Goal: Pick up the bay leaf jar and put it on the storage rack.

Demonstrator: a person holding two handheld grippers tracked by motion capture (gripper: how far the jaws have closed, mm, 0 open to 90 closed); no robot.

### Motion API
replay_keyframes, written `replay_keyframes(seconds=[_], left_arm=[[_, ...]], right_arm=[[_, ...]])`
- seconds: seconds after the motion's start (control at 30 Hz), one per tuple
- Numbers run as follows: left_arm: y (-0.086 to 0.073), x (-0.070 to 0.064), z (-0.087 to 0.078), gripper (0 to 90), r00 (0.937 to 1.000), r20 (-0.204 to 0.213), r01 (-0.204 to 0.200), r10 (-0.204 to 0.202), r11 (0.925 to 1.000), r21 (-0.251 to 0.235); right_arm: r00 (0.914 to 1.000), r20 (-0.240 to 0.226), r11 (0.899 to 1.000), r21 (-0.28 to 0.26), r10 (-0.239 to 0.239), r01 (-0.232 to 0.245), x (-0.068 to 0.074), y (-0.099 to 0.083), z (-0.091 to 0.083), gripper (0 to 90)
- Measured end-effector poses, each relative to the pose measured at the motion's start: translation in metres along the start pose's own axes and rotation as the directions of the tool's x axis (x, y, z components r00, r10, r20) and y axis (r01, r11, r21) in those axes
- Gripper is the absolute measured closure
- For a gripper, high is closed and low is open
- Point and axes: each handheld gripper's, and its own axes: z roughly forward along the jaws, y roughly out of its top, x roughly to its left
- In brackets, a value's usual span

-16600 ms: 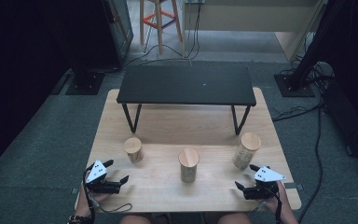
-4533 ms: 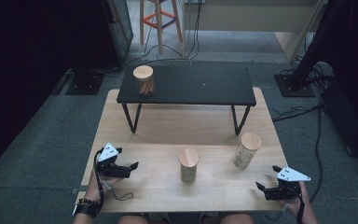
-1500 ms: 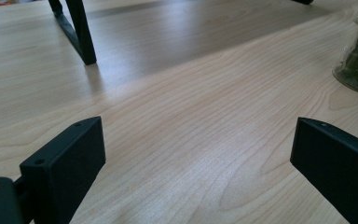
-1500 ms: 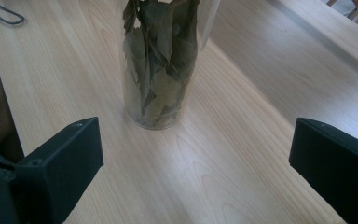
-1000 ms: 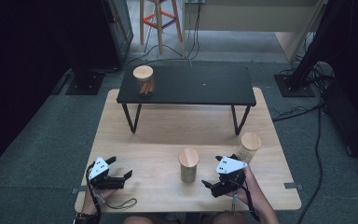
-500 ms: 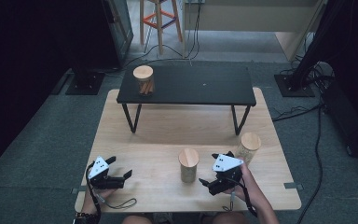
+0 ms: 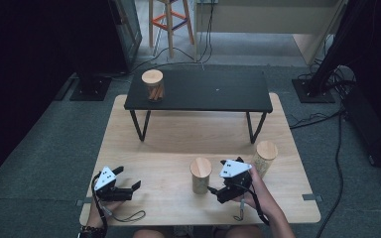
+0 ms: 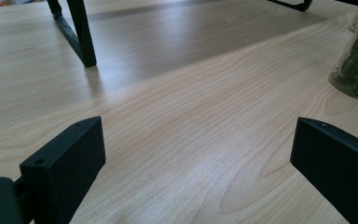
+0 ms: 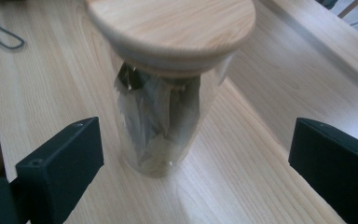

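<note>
Between the parted jaws of the right tongs [image 9: 191, 154] stands a clear glass jar [image 9: 161, 126] of dry green leaves, capped with a round wooden lid [image 9: 172, 25]. It stands upright on the wooden worktop [image 7: 168, 144], near the middle of the front half, and neither jaw touches it.

By the look of it the jar is light, since dry leaves add little weight, but it is stiff, smooth and breakable. Glass is slippery against flat pads, so I judge the best hold to be on the straight wall around mid-height, below the lid, with the jaws square to the sides. The lid overhangs the glass and may only sit loose, so a grip on it could lift it off and leave the jar behind. A tall narrow jar also tips easily if it is pushed from one side.

From above, the right tongs [image 7: 230, 186] sit just beside the jar [image 7: 200, 174]. A second jar [image 7: 265, 156] stands near on the far side of them. The left tongs [image 7: 126, 188] rest well apart, jaws wide and empty over bare wood. Farther back a low black table [image 7: 203, 91] carries a third jar [image 7: 153, 84].
</note>
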Motion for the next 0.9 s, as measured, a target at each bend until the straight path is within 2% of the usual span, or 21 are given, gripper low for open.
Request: replay_keyframes(seconds=[0.17,0.37,0.9], left_arm=[[0.0,0.0,0.0,3.3,1.0,-0.003,0.0,0.0,1.0,0.0],[0.0,0.0,-0.001,3.3,1.0,0.001,-0.003,0.003,1.0,-0.003],[0.0,0.0,0.0,3.3,1.0,-0.003,-0.003,0.003,1.0,0.0]], right_arm=[[1.0,-0.001,1.0,0.002,0.008,-0.008,-0.003,0.01,0.003,4.8],[0.9997,-0.023,1.0,0.01,-0.012,0.013,-0.003,0.018,0.006,4.7],[0.9984,-0.051,0.999,0.026,-0.026,0.027,-0.004,0.029,0.018,4.7]])
